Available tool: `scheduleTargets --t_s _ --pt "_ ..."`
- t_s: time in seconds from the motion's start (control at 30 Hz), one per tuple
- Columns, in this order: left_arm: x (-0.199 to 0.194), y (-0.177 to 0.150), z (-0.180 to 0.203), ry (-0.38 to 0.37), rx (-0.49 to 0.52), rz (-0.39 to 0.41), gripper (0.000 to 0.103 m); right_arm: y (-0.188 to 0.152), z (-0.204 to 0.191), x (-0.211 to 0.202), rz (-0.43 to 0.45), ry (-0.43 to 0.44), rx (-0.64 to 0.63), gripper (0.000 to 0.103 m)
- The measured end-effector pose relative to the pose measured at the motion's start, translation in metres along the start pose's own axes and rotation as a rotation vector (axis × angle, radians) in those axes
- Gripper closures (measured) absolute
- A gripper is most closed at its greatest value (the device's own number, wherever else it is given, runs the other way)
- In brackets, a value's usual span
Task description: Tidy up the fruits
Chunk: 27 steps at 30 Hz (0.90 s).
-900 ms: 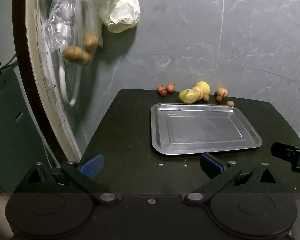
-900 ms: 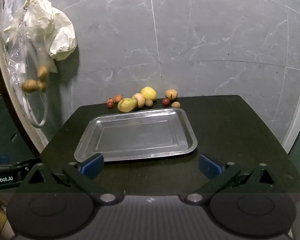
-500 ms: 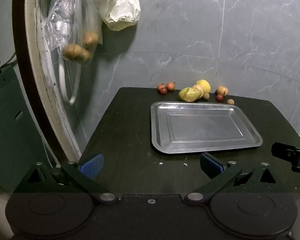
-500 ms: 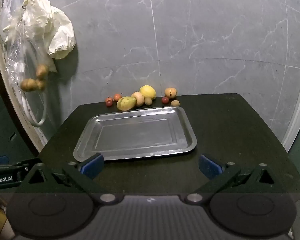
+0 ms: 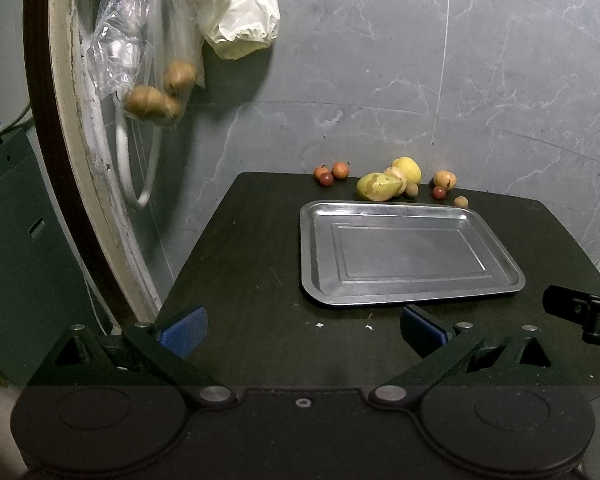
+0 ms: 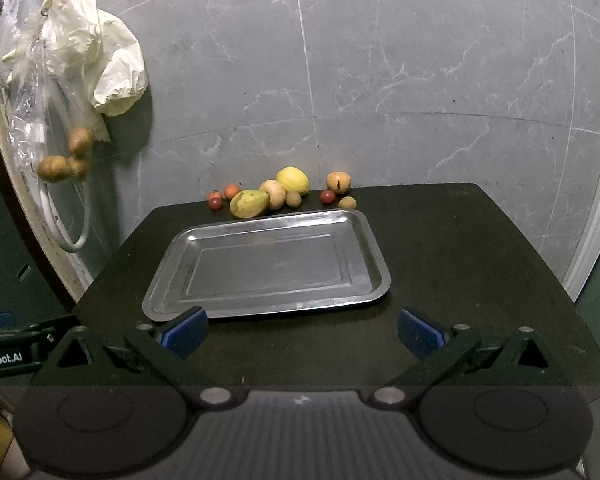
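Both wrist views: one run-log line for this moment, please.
stage: start | tray: holds nothing | fruits: behind tray, by wall | left gripper: open | right gripper: open

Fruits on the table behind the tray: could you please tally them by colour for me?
Small red fruits: 2
Small orange fruits: 2
Small tan fruits: 2
Peach-orange fruits: 2
Yellow fruit: 1
Yellow-green fruit: 1
Total: 10

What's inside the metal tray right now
Nothing shows inside the metal tray; its floor is bare. The fruits lie on the table behind its far rim. What is underneath the tray is hidden.
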<state>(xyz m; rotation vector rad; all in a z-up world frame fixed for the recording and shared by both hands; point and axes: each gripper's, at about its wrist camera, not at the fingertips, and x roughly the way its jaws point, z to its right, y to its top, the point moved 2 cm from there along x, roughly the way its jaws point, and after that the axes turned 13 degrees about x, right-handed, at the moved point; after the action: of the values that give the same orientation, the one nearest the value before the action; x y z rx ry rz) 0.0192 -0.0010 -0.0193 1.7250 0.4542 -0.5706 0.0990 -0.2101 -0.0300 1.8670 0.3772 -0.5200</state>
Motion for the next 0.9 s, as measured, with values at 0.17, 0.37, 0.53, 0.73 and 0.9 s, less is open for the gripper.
scheduleTargets --t_s 0.17,0.37,0.53,0.73,0.9 --pt "0.0003 -0.0001 -0.0003 -0.001 0.001 0.0 0.001 -0.0005 0.0016 -0.0009 -0.005 -0.001 0.002 0.0" --pt "-0.0002 0.0006 -0.0009 -0.002 0.001 -0.002 0.001 0.0005 0.0011 -0.0013 -0.009 -0.002 0.002 0.0" --pt "-0.0001 0.0006 -0.0011 -0.002 0.001 -0.003 0.001 0.0006 0.0013 -0.0015 -0.01 -0.002 0.003 0.0" --pt "0.001 -0.001 -0.0008 0.0 0.001 -0.004 0.001 0.0008 0.0009 -0.0018 -0.011 -0.003 0.004 0.0" --pt "0.0019 -0.004 0.001 0.002 0.001 -0.006 0.001 0.0002 0.0023 -0.0024 -0.014 0.001 0.004 0.0"
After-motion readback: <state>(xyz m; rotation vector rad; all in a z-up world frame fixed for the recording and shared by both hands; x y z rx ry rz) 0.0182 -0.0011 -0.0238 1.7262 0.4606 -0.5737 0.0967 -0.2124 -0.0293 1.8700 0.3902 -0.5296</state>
